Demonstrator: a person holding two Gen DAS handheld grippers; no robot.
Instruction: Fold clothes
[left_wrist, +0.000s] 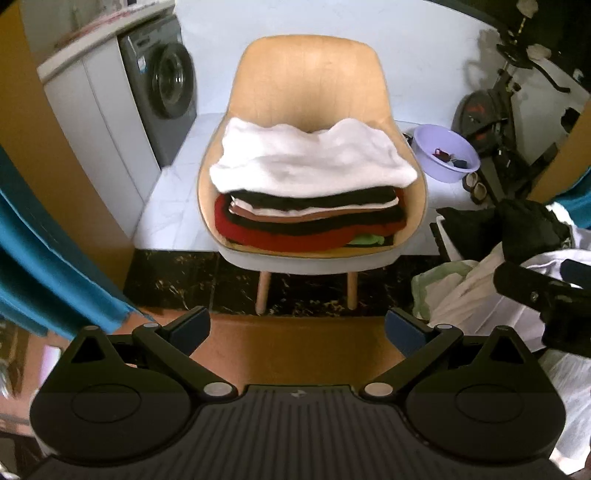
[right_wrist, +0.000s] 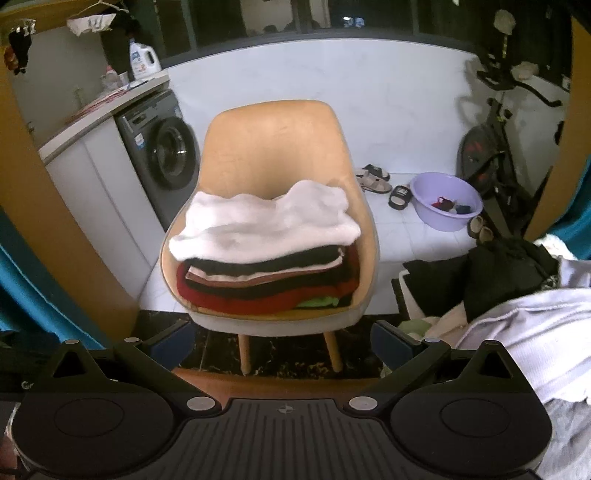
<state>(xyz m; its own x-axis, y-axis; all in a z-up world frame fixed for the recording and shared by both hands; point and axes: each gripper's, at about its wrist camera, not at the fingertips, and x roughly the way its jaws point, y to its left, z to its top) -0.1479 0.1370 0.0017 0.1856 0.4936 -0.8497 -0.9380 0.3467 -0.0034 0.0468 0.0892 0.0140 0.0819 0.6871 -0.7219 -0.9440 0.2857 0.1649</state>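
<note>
You have a folded stack (left_wrist: 310, 214) on the chair seat (left_wrist: 306, 258): a fluffy white garment (left_wrist: 310, 162) on top, black, white, brown, red layers beneath. Unfolded clothes (right_wrist: 517, 302) lie heaped near right.

Daylight washes my view bright and soft; the white garment (left_wrist: 310, 162) nearly blows out and looks slightly blurred. Fisheye bends the edges, corners fall dark.

The chair (left_wrist: 310, 81) has a smooth, matt tan shell on pale wooden legs (left_wrist: 263, 291). On top of the folded stack, the white garment (left_wrist: 310, 158) looks soft, fluffy cloth. The basin (right_wrist: 447, 203) is glossy lilac plastic. The left hand-held gripper (left_wrist: 297, 330) is matt black plastic.
</note>
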